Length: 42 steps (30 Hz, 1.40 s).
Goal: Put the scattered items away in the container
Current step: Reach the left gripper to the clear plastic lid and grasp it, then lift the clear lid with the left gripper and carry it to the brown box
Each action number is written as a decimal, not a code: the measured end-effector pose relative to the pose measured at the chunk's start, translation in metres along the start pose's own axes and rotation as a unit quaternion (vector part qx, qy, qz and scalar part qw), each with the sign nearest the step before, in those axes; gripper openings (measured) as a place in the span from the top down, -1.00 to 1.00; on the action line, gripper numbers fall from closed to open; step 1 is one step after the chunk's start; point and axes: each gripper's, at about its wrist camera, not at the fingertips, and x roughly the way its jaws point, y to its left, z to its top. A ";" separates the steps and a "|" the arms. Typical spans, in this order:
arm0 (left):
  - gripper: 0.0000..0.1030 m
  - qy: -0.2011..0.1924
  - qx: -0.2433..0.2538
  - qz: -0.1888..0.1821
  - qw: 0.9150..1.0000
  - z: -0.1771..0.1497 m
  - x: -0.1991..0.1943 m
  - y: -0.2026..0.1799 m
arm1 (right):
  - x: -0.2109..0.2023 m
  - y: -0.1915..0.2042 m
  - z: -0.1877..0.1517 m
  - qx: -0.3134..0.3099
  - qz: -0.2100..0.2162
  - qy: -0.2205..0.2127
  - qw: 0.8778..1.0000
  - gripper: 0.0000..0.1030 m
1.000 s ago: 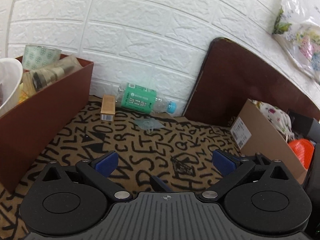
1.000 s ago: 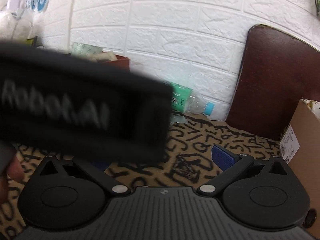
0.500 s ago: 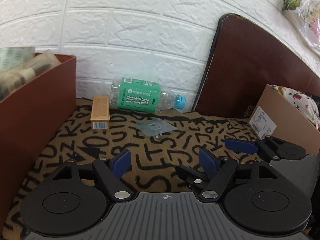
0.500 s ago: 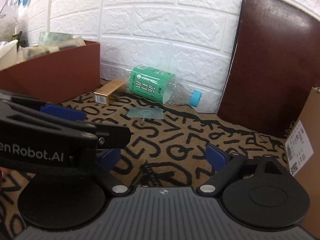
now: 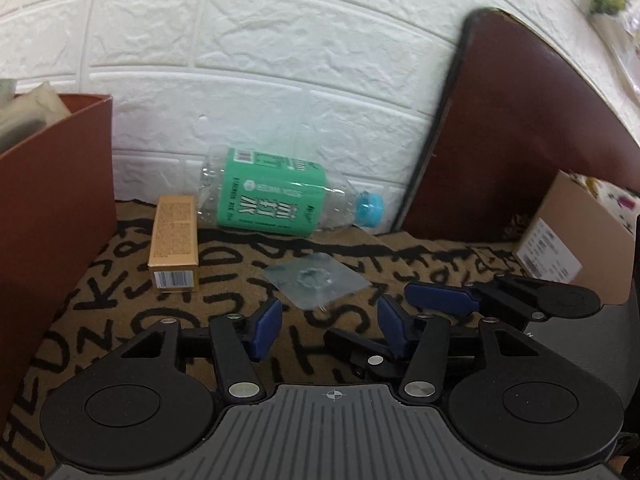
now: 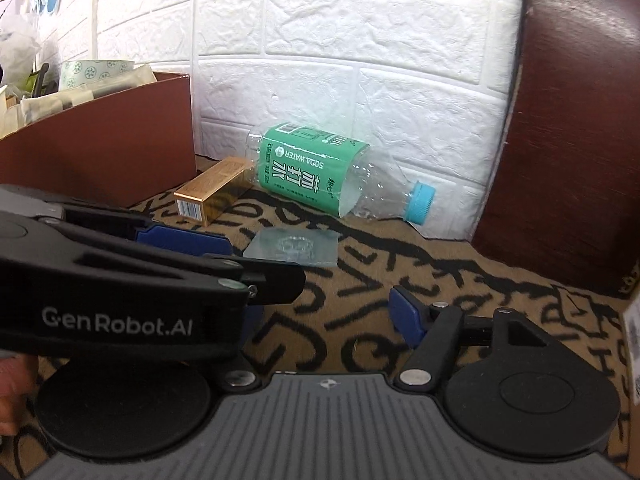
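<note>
**Both grippers low over the patterned cloth, fingers closing on nothing**

Nearest in the left wrist view, the left gripper (image 5: 326,322) is seen with its blue-padded fingers (image 5: 264,330) partly apart and closing; only the cloth (image 5: 120,304) with black letter shapes is seen between them. Just to its right, the right gripper (image 5: 416,312) is seen from the side, held close beside it. In the right wrist view, the right gripper's own fingers (image 6: 404,314) are likewise closing with nothing between them, and its left finger is hidden behind the left gripper's black body. A bit of a hand (image 6: 10,396) is seen at the left edge.

Just beyond the fingertips, a small clear plastic packet (image 5: 316,280) is laid flat on the cloth. Farther on and to the left, a small gold box (image 5: 174,242) is laid on its side, near the wall of the brown container (image 5: 52,208), in which several items are already held. Behind the box, a clear bottle (image 5: 276,196) with a green label and blue cap is laid on its side against the white brick wall (image 5: 260,60). To the right, a dark brown board (image 5: 516,132) is leaned on the wall, and a cardboard box (image 5: 560,236) is placed in front of it.
</note>
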 end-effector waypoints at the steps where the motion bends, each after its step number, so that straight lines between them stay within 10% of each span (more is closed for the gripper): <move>1: -0.31 0.000 -0.005 -0.002 1.000 0.001 0.002 0.003 | 0.002 0.000 0.002 -0.001 0.004 0.000 1.000 -0.43; 19: -0.17 0.017 -0.021 -0.018 0.999 0.003 0.006 0.013 | 0.005 0.021 0.008 -0.063 0.028 -0.014 0.998 -0.20; 42: -0.15 0.042 -0.043 -0.010 0.998 -0.099 -0.130 -0.029 | -0.122 0.083 -0.071 -0.032 0.070 -0.003 0.997 -0.20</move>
